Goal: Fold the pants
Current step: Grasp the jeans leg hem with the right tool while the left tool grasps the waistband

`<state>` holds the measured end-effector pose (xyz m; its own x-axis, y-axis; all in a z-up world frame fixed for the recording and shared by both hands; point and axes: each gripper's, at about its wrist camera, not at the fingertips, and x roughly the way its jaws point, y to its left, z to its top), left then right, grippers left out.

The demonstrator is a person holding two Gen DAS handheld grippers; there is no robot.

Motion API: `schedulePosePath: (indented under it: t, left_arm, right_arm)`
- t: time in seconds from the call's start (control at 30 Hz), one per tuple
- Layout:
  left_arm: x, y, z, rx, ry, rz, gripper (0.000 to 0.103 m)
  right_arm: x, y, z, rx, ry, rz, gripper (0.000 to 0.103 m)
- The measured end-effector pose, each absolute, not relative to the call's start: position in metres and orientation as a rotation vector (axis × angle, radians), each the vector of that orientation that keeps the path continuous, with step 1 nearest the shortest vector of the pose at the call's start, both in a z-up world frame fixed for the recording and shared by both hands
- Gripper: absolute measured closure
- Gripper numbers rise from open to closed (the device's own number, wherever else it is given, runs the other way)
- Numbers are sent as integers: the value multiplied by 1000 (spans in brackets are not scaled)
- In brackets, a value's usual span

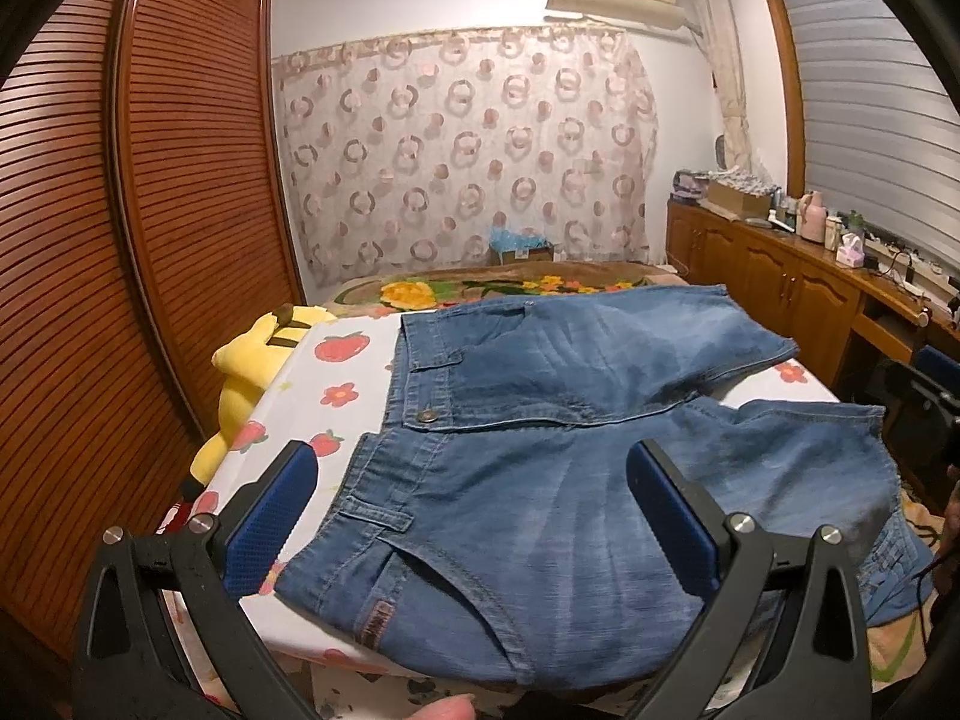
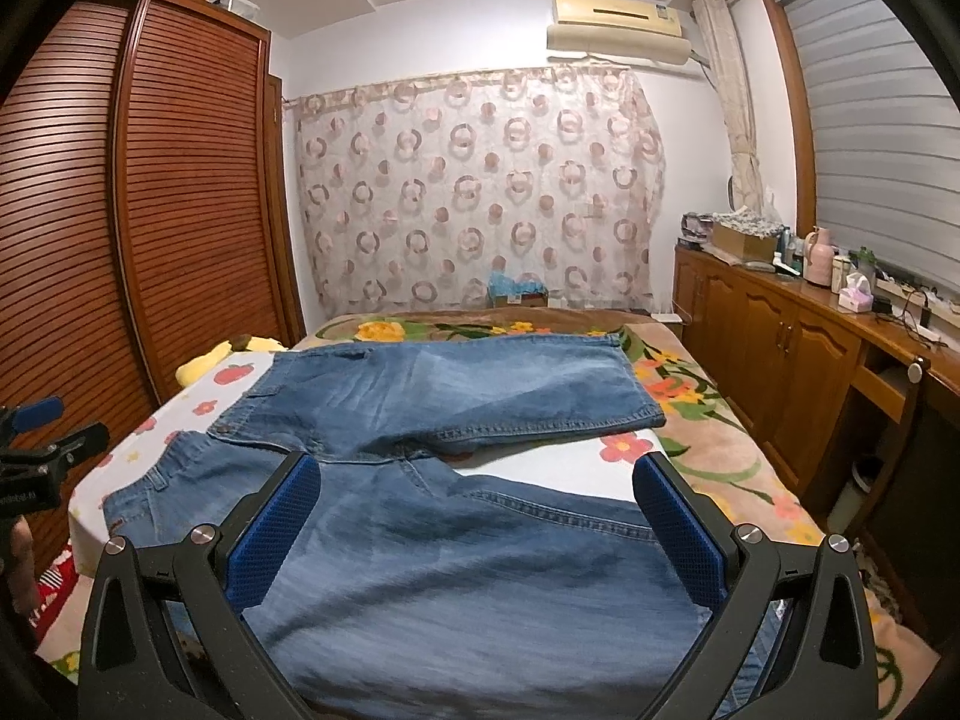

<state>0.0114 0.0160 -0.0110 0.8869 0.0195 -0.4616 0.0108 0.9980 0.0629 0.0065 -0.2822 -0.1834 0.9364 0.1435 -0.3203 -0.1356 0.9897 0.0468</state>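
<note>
1. The bed (image 2: 708,420), under a floral blanket, carries a white fruit-print board (image 1: 336,396).
2. Blue denim pants (image 1: 540,420) lie spread flat on that board, waistband left, both legs splayed rightward.
3. A yellow plush toy (image 1: 240,384) sits at the board's left edge.
4. The left gripper (image 1: 474,516) hovers over the waistband, spread wide and released.
5. The right gripper (image 2: 480,528) hangs over the near leg, likewise released, grasping nothing.

We see faded blue denim pants (image 1: 540,420) on a white cloth (image 1: 336,384) printed with red strawberries and flowers, beside a yellow plush (image 1: 240,384).
</note>
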Motion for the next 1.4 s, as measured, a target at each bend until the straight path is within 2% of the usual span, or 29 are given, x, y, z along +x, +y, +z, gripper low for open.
schedulePosePath:
  t: [0.3, 0.77, 0.97, 1.07, 1.4]
  left_arm:
    - [48, 48, -40, 106, 584, 13, 0]
    - [80, 106, -83, 97, 722, 36, 0]
    - [76, 132, -92, 64, 752, 26, 0]
    - [75, 142, -96, 16, 775, -8, 6]
    - [64, 144, -109, -1, 812, -56, 36]
  right_arm:
    - [21, -293, -191, 8, 369, 117, 1]
    - [35, -294, -184, -21, 476, 52, 14]
    - [36, -295, -181, -29, 518, 35, 15]
    - [36, -294, -179, -26, 539, 31, 15]
    - [39, -299, -171, -24, 576, 37, 17]
